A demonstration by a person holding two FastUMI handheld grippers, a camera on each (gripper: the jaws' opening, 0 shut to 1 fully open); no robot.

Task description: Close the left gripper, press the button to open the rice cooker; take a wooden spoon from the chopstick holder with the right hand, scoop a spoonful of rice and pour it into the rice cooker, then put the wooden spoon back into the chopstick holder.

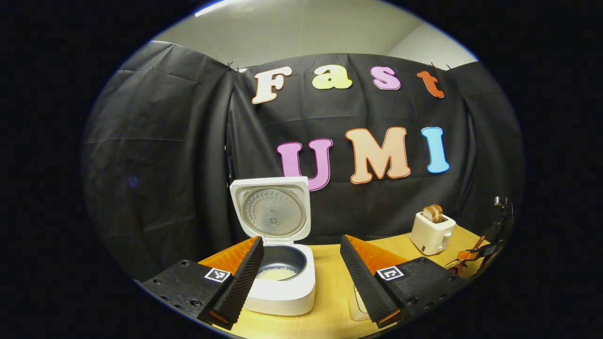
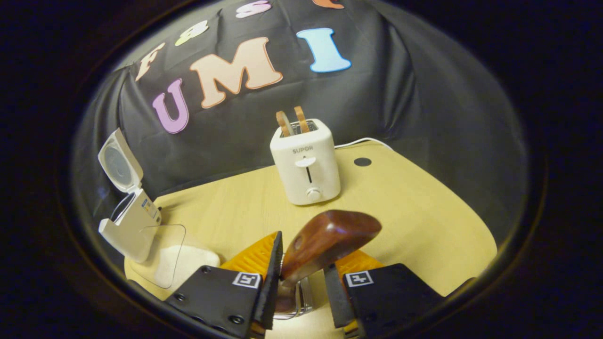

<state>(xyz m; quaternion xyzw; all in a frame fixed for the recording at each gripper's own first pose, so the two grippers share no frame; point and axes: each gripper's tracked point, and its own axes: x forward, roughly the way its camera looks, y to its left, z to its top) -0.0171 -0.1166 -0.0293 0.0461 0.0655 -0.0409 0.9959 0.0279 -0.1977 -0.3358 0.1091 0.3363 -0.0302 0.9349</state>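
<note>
Left tool spread wide, right tool narrowed on a handle

In the left gripper view the left tool points level and forward, its two fingers set well apart with nothing between them. In the right gripper view the right tool tilts downward, its fingers drawn close together; the wooden spoon rises between them, touching the left finger, though whether the other finger presses on it cannot be told.
</note>
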